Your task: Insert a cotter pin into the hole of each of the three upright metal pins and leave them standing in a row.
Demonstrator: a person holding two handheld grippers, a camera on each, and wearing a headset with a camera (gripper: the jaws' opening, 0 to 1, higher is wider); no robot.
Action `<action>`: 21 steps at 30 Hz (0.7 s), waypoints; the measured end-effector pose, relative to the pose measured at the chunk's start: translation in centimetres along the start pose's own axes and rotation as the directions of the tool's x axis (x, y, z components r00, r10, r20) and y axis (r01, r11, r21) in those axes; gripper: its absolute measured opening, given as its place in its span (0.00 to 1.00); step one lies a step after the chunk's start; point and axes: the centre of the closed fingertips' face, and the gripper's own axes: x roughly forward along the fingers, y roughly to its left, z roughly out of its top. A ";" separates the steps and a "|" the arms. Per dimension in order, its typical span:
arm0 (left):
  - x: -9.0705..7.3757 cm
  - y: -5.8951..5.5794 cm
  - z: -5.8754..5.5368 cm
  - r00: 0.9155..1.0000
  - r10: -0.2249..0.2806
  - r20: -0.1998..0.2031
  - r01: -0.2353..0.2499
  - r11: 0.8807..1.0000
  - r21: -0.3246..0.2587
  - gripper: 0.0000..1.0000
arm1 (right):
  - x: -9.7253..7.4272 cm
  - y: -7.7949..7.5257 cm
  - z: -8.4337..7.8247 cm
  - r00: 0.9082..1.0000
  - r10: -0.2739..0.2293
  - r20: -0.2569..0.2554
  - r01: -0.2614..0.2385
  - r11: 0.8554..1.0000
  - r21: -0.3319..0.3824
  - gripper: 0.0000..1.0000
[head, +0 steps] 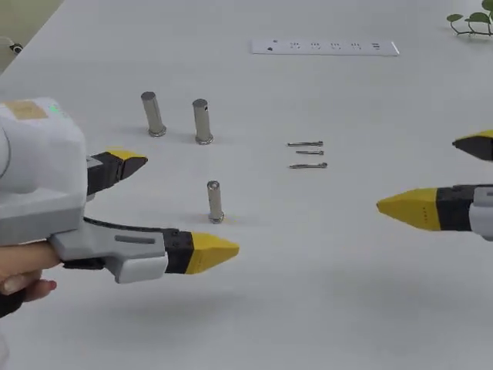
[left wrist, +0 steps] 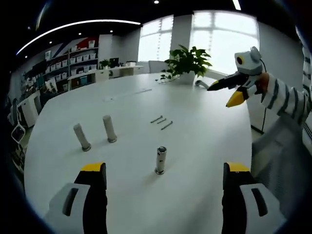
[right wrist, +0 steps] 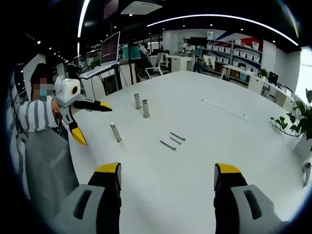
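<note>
Metal pins (head: 202, 121): I see 3 upright on table (head: 323, 308); 2 side by side at back, near pin (head: 215, 201) apart, closer to me
Cotter pins (head: 308, 154): 3 flat in a stack, right of metal pins, none in a hole
L claw (head: 192, 204): jaws wide apart, empty; near pin ahead, in line w/ the gap
R claw (head: 416, 173): jaws spread, empty, well right of cotter pins
Bkgd: power strip (head: 325, 48) far side, plant (head: 471, 23) far right
</note>
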 end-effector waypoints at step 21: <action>0.2 -1.3 -0.9 0.999 -0.040 -0.026 0.040 0.999 -0.010 0.99 | 6.5 -3.0 3.6 0.976 0.099 -0.192 -0.165 0.915 -0.369 0.55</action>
